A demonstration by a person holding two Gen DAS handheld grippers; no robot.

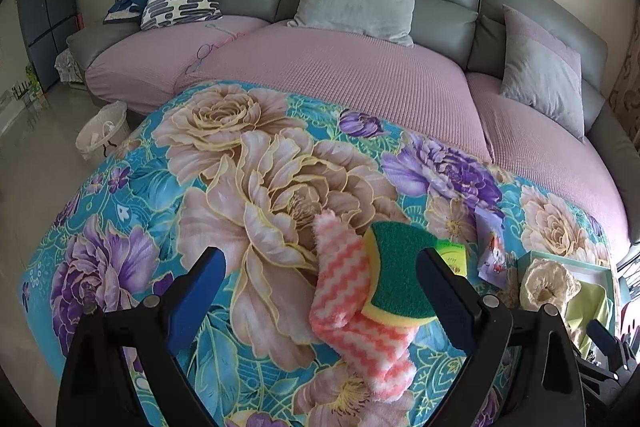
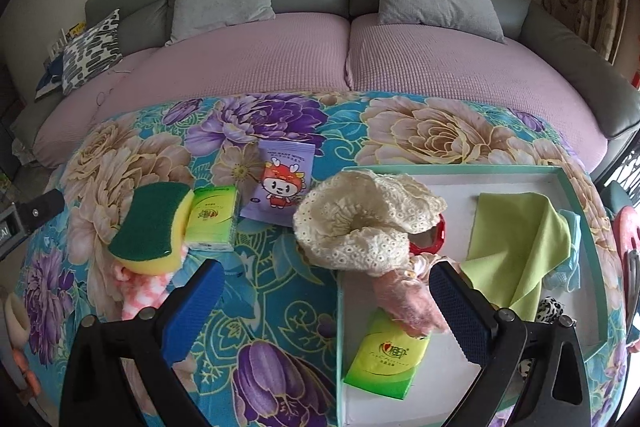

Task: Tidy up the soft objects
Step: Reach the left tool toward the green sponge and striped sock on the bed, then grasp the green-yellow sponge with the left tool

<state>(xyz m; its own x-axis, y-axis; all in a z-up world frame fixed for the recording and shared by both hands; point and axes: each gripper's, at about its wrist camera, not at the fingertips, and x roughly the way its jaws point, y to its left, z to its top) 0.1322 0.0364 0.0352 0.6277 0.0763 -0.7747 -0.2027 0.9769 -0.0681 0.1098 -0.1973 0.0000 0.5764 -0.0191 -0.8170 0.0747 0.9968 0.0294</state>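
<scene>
Left claw (image 1: 320,291) agape over sponge (image 1: 400,267), striped cloth (image 1: 356,311) beneath

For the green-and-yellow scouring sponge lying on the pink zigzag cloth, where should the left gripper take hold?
Grip the green-and-yellow scouring sponge across its narrow waist, coming from above with the open left gripper. Its curved sides pinch inward there, and it lies tilted on the pink zigzag cloth, both flanks exposed.
</scene>
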